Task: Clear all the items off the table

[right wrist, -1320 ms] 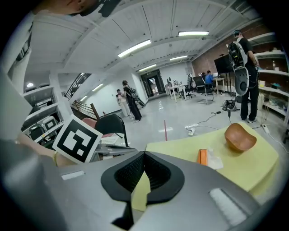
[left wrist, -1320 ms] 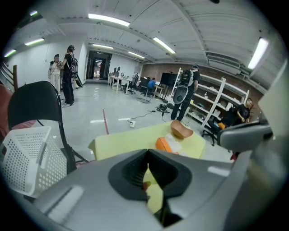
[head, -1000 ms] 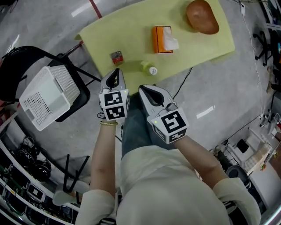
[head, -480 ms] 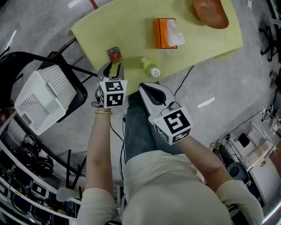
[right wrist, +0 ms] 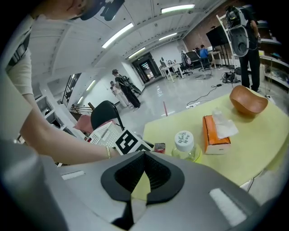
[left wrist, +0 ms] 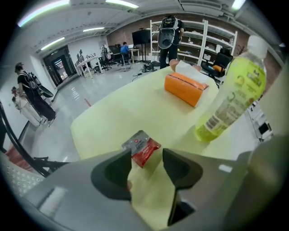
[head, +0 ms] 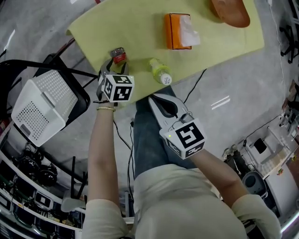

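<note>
A small red and silver packet (head: 118, 55) (left wrist: 141, 147) lies near the corner of the yellow table (head: 140, 28). My left gripper (head: 116, 68) (left wrist: 146, 163) points down at it. Its jaws have just been opening and stand open, with the packet just beyond the tips, untouched. A yellow-green bottle (head: 160, 71) (left wrist: 230, 90) stands by the table's near edge. Farther back are an orange tissue box (head: 180, 31) (right wrist: 216, 131) and a wooden bowl (head: 230, 10) (right wrist: 247, 101). My right gripper (head: 153, 99) (right wrist: 144, 157) hangs shut and empty short of the table, below the bottle (right wrist: 184, 144).
A white perforated basket (head: 42, 107) sits on a black chair (head: 79, 93) left of the table. A cable runs over the grey floor under the table's near edge. Shelves of equipment line the lower left, and people stand far off in the room.
My left gripper has moved forward and down to the packet, and its jaws went from shut to open. The right gripper has sunk a little and stays shut.
</note>
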`<control>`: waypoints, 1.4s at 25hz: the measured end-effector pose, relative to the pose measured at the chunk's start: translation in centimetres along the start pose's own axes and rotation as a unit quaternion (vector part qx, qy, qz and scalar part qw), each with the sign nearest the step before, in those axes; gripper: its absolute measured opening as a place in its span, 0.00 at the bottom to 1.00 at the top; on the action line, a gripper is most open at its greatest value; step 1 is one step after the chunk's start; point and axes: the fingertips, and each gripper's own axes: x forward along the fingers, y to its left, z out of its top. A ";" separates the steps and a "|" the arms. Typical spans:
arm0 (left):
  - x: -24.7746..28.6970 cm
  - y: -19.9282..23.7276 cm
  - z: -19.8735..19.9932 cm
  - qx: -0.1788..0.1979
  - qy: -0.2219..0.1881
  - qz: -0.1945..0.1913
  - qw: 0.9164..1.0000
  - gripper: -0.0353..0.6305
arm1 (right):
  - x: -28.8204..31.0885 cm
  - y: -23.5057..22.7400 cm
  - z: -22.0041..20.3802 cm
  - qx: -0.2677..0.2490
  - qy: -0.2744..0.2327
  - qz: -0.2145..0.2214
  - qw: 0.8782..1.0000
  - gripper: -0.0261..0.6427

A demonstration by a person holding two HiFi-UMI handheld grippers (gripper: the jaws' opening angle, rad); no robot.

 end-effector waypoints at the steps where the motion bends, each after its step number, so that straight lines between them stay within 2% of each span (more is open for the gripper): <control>1: 0.4 0.1 -0.1 0.005 0.005 0.000 1.000 0.38 | 0.0 0.0 -0.2 0.001 0.002 0.001 1.000 0.03; 7: 2.2 0.5 0.0 0.023 0.020 0.004 1.000 0.38 | 0.3 -0.6 -1.2 0.014 0.006 -0.001 1.000 0.03; 10: 2.6 0.4 -0.1 0.033 0.026 0.000 0.999 0.34 | 0.3 -0.6 -1.5 0.019 0.005 -0.004 1.000 0.03; 13: 2.5 0.6 -0.1 0.032 0.029 0.009 0.999 0.20 | 0.2 -0.5 -1.5 0.021 0.005 -0.003 1.000 0.03; 17: 2.0 1.0 0.4 0.016 0.018 0.016 1.000 0.09 | 0.0 -0.3 -1.3 0.021 0.002 -0.005 1.000 0.03; 24: 0.2 0.7 1.3 -0.015 0.003 0.005 1.000 0.08 | -0.7 0.4 -0.4 0.016 -0.009 -0.006 1.000 0.03; 35: -4.2 0.3 2.4 -0.031 -0.029 0.001 0.999 0.08 | -2.2 1.6 1.3 0.003 -0.032 -0.022 0.999 0.03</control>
